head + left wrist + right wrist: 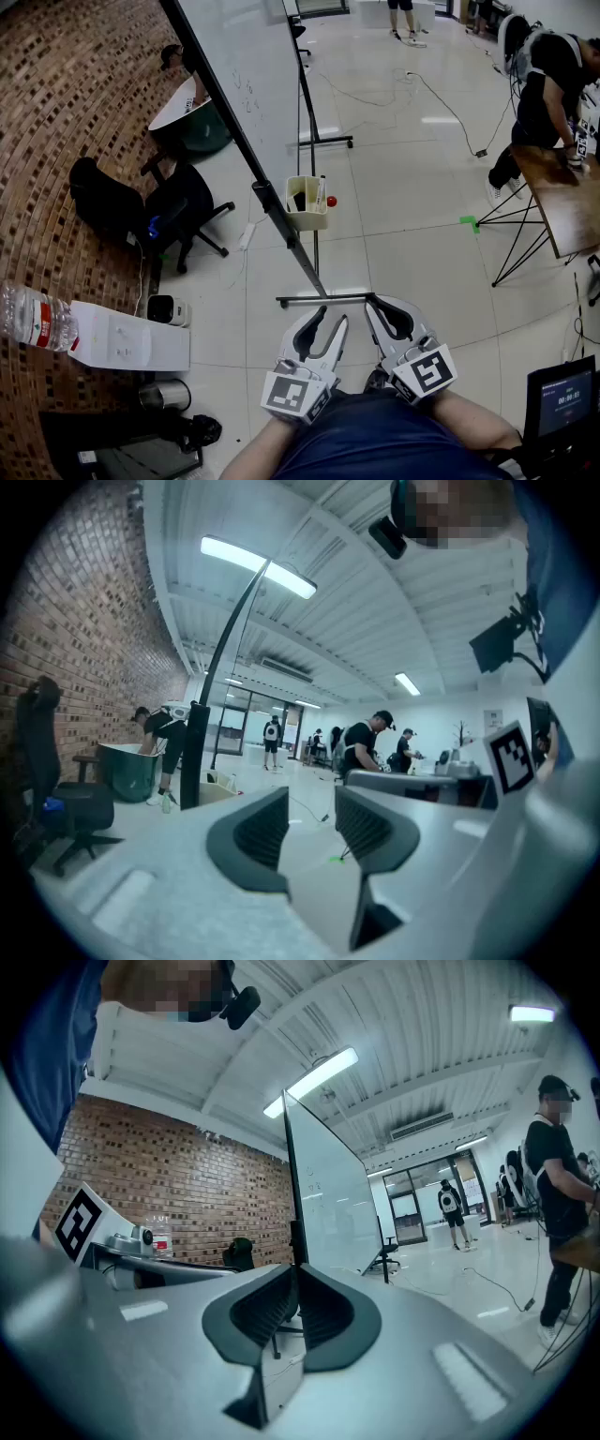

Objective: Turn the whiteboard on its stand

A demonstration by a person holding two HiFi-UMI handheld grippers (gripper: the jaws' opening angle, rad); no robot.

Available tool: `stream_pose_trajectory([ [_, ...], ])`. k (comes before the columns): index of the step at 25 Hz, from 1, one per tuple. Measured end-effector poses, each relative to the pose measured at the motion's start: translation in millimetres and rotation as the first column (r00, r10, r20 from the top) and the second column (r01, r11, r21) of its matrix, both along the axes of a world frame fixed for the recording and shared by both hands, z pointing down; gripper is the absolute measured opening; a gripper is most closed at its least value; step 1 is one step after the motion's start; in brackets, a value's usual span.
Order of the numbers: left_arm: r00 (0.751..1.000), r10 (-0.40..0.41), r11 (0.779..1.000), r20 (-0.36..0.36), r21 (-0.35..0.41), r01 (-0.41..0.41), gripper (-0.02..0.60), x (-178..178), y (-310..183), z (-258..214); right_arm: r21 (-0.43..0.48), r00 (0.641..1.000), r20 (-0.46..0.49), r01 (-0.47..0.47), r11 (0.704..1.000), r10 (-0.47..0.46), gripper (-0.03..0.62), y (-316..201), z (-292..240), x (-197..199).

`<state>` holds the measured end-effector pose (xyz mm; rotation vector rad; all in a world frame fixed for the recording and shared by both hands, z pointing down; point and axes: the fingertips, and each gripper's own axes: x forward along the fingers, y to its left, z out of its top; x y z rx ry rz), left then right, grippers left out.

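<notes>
- Left gripper [332,320] [314,822] has its jaws partly apart, with only floor showing in the gap between them; it holds nothing.
- Right gripper [375,305] [298,1312] has its jaws pressed together and is empty.
- Both are held level, side by side and close to the person's body, clear of the board.
- Just ahead of their tips lies the stand's foot bar [319,300].
- The whiteboard [248,75] [328,1194] stands edge-on to the person. Its long axis runs away up-left in the head view, with the white face on the right gripper's side and the brick wall [66,84] behind it.
- The near frame edge sits dead ahead of the right gripper's closed jaws and a little left of the left gripper's line.
- Judged from this, the left gripper is the readier to clamp that edge, since the right one would first have to open.
</notes>
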<state>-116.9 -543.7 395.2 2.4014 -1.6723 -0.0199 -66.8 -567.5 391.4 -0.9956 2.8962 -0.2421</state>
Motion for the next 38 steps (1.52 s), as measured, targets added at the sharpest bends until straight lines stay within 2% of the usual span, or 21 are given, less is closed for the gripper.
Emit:
stream_pose_trajectory([
  [5,0.999,-0.038,0.999,0.001,-0.023,0.038,0.158,-12,-7,7,-0.012,1.000,-0.010,-0.011,1.000,0.010,0.031,-16,10,-1],
  [8,0.996,-0.093,0.996,-0.006,-0.015,0.093,0.158,-41,-21,9,-0.029,0.999,-0.028,0.023,0.999,-0.024,0.031,-27,16,-16],
  [11,0.991,-0.131,0.991,-0.010,0.010,0.132,0.158,-76,-45,7,-0.008,1.000,-0.008,0.007,1.000,-0.007,0.031,-53,8,-32],
  [15,0.991,-0.132,0.990,0.002,0.049,0.131,0.158,-122,-81,2,0.011,0.999,-0.037,0.007,1.000,-0.007,0.036,-82,9,-61],
  [19,0.999,-0.037,0.997,0.017,0.067,0.036,0.158,-153,-120,-1,0.016,0.994,-0.102,0.038,0.999,-0.036,0.126,-107,12,-99],
  [22,0.994,0.110,0.992,-0.004,0.066,-0.110,0.169,-156,-144,0,0.004,0.985,-0.164,0.054,0.999,-0.052,0.171,-124,17,-122],
  [24,0.975,0.223,0.973,-0.022,0.064,-0.221,0.211,-151,-156,1,0.008,0.975,-0.213,0.069,0.998,-0.066,0.195,-136,28,-133],
  [26,0.945,0.326,0.944,-0.003,0.055,-0.326,0.280,-143,-161,10,-0.004,0.965,-0.245,0.099,0.995,-0.097,0.218,-144,41,-143],
  [28,0.918,0.397,0.917,0.016,0.037,-0.397,0.341,-134,-164,20,-0.018,0.955,-0.267,0.130,0.991,-0.130,0.256,-146,51,-151],
  [30,0.908,0.418,0.908,0.006,0.023,-0.418,0.350,-127,-166,24,-0.023,0.945,-0.286,0.156,0.987,-0.156,0.282,-145,59,-157],
  [34,0.907,0.422,0.907,0.002,0.010,-0.422,0.348,-120,-171,22,-0.030,0.943,-0.274,0.187,0.982,-0.188,0.285,-147,65,-168],
  [38,0.919,0.392,0.920,0.037,0.009,-0.392,0.345,-114,-176,22,-0.019,0.945,-0.244,0.218,0.976,-0.216,0.278,-148,67,-180],
])
